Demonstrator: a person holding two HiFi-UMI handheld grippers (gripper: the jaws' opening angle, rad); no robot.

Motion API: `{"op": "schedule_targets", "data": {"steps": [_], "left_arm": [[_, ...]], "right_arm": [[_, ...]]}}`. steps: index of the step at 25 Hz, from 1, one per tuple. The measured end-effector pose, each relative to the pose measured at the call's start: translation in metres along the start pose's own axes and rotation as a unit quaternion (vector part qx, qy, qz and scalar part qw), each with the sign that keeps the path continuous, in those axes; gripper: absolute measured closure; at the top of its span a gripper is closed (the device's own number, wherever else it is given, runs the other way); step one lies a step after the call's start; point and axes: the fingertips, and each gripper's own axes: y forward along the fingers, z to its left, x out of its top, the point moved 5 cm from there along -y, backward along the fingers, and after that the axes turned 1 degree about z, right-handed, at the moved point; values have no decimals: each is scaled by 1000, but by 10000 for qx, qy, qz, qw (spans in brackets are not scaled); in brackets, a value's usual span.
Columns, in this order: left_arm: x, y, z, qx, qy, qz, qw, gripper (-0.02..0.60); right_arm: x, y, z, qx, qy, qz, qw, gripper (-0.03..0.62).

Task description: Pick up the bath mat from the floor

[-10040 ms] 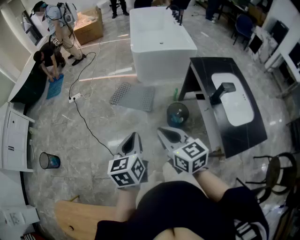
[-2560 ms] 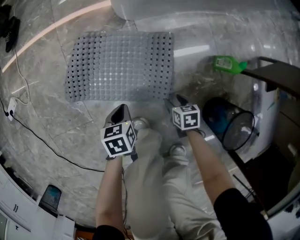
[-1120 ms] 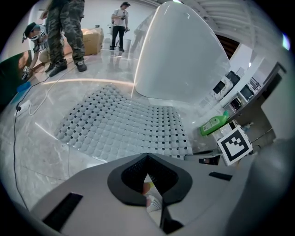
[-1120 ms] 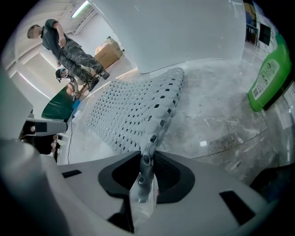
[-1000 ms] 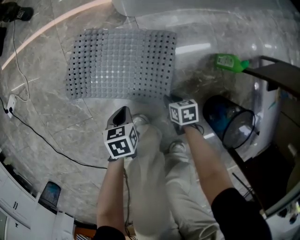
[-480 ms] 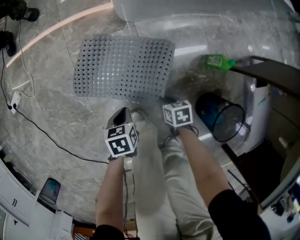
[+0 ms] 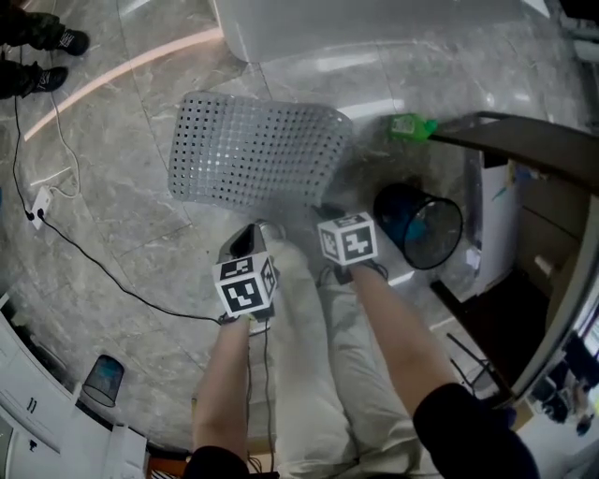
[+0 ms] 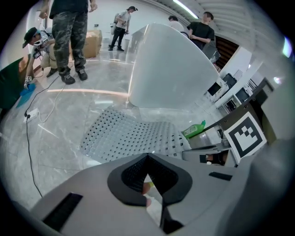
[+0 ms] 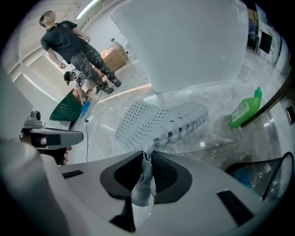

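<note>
The bath mat [image 7: 257,150] is a grey rubber sheet full of holes, lying on the marble floor in front of the tub. My right gripper [image 7: 325,208] is shut on its near right corner; its jaws have just been closing on that corner. In the right gripper view the pinched edge [image 9: 146,159] stands up between the jaws and the mat [image 9: 156,120] curves down to the floor. My left gripper [image 7: 245,234] hovers short of the mat's near edge, jaws together and empty. In the left gripper view the mat [image 8: 133,133] lies beyond its tips [image 8: 147,157].
A white bathtub [image 7: 374,23] stands behind the mat. A green bottle [image 7: 409,126], a dark waste bin [image 7: 418,224] and a black vanity [image 7: 524,140] are at the right. A cable [image 7: 94,253] and socket strip [image 7: 39,204] run at the left. People stand beyond.
Both grippers have risen. The mat's near right corner has come up off the floor with the right gripper, so the mat now bends upward on that side.
</note>
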Motion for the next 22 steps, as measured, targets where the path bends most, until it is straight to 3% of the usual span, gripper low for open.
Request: {"op": "schedule_targets", "data": {"steps": [10, 22], "left_arm": [[9, -52, -28, -40, 0, 8, 10000, 588], [20, -113, -50, -33, -257, -41, 9997, 588]], "right_arm": [[14, -68, 23, -28, -52, -114, 9999, 534], [29, -139, 49, 75, 63, -327, 9994, 536]]}}
